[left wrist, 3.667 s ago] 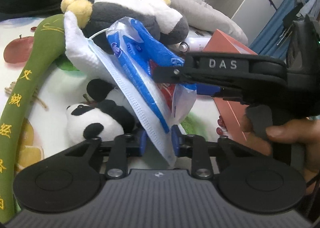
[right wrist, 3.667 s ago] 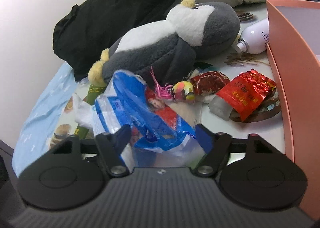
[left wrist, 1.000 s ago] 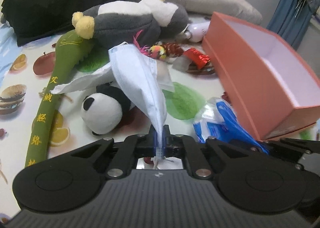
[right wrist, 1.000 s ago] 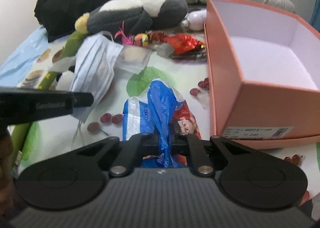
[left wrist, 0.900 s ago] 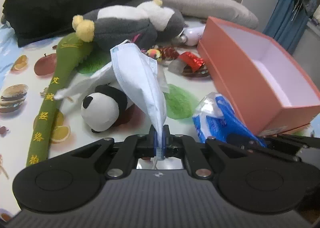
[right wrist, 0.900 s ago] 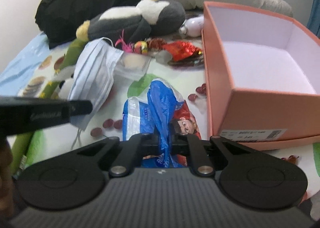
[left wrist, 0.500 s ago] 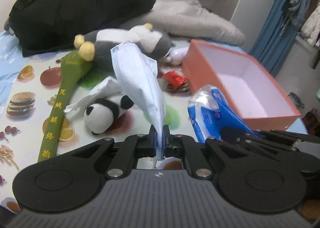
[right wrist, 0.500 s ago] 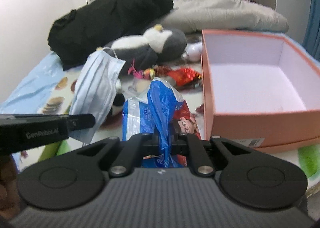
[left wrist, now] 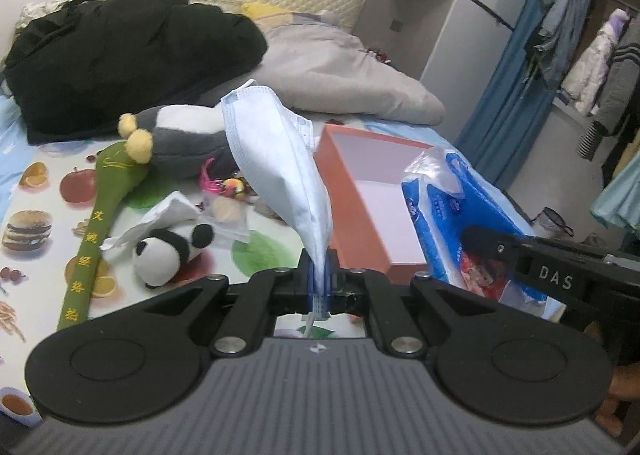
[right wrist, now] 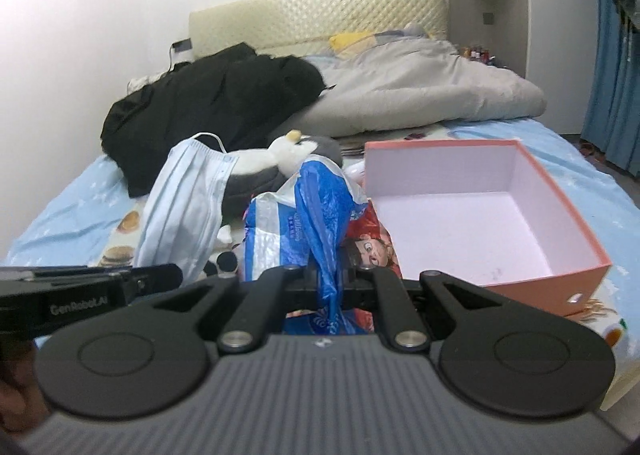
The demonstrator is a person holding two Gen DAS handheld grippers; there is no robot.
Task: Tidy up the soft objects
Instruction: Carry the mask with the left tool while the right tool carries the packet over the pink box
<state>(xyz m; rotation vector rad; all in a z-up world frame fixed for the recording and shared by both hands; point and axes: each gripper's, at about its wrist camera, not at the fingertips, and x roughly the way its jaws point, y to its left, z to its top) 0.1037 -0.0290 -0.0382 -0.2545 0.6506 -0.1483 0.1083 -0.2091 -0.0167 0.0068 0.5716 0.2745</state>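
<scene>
Pinching a face mask (left wrist: 280, 159), the left tool (left wrist: 319, 287) is clamped.

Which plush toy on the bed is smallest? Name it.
The panda plush, white with black ears, beside the green stick. The grey-and-white penguin plush behind it is far bigger.

A pale blue face mask (left wrist: 280, 159), a blue-and-white plastic bag (right wrist: 316, 211) with red print, a salmon-pink box (right wrist: 560, 283) lined white, a fruit-patterned sheet (left wrist: 52, 195).

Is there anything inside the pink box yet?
No, the pink box shows only its bare pale floor and walls in the right wrist view.
</scene>
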